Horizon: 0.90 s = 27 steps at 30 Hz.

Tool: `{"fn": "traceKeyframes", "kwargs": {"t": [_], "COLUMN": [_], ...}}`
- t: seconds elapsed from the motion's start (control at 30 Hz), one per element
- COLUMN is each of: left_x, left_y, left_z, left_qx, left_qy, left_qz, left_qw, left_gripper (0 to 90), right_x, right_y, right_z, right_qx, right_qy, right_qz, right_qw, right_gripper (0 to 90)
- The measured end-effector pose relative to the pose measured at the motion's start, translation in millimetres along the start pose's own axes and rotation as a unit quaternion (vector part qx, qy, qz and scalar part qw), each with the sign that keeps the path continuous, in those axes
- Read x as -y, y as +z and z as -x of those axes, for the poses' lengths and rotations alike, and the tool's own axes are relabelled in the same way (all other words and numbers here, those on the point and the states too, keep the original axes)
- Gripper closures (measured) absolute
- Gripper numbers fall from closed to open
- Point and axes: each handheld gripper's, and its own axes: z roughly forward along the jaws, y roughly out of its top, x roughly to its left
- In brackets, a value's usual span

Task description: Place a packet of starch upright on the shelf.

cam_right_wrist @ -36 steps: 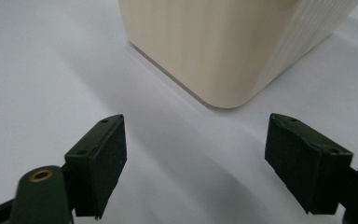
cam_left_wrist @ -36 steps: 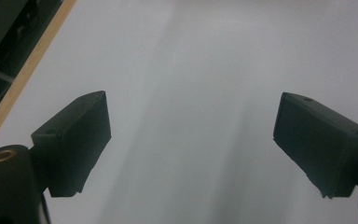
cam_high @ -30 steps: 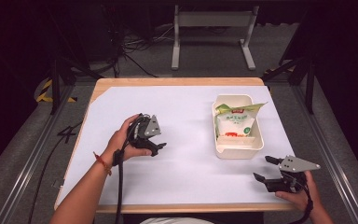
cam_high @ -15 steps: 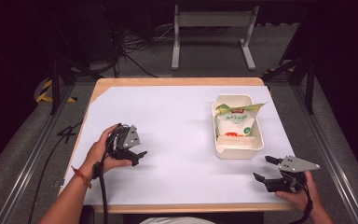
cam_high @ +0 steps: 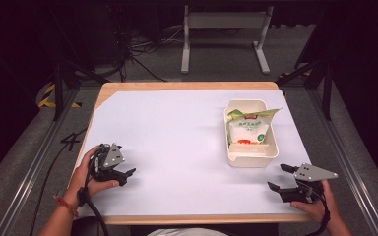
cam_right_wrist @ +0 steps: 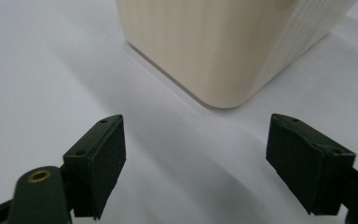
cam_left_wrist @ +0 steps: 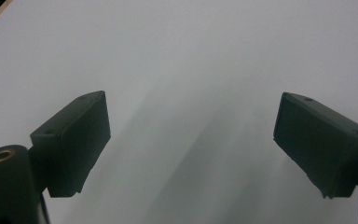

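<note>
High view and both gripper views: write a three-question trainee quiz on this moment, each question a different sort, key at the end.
1. True or false: the left gripper has something between its fingers.
2. Multiple choice: where does the snack bag lie? A) flat on the white table cover, B) inside the cream bin, C) between the right gripper's fingers.
3. Fill in: the right gripper rests near the table's front edge, its fingers spread and pointing toward the ______.

Key
1. False: the fingers stand wide apart over bare white table cover.
2. B.
3. Cream bin: its rounded corner stands just beyond the fingers in the right gripper view.
</note>
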Motion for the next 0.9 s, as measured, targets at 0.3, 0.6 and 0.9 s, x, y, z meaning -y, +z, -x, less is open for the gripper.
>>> {"fn": "traceKeyframes", "kwargs": {"t": [0.3,0.6,0.9], "left_x": [36.7,63.7,63.6], "left_y": [-17.9,-32.6,-30.3], "left_z": [-5.8,-6.3,-6.8], "left_qx": [-0.002,-0.004,0.005], "left_qy": [-0.071,-0.145,-0.153], "left_qz": [0.044,0.098,0.113], "left_qw": [0.9965,0.9845,0.9816], "left_gripper": [10.9,10.9,10.8], "right_x": [-2.1,-9.4,-9.2], "right_y": [2.8,7.4,8.7], "right_z": [1.6,6.7,7.9], "right_qx": [-0.002,0.012,0.017], "right_qy": [-0.002,0.004,0.007], "right_qz": [-0.001,0.016,0.015], "right_qw": [1.0000,0.9998,0.9997], "right_gripper": [19.5,20.0,19.9]}}
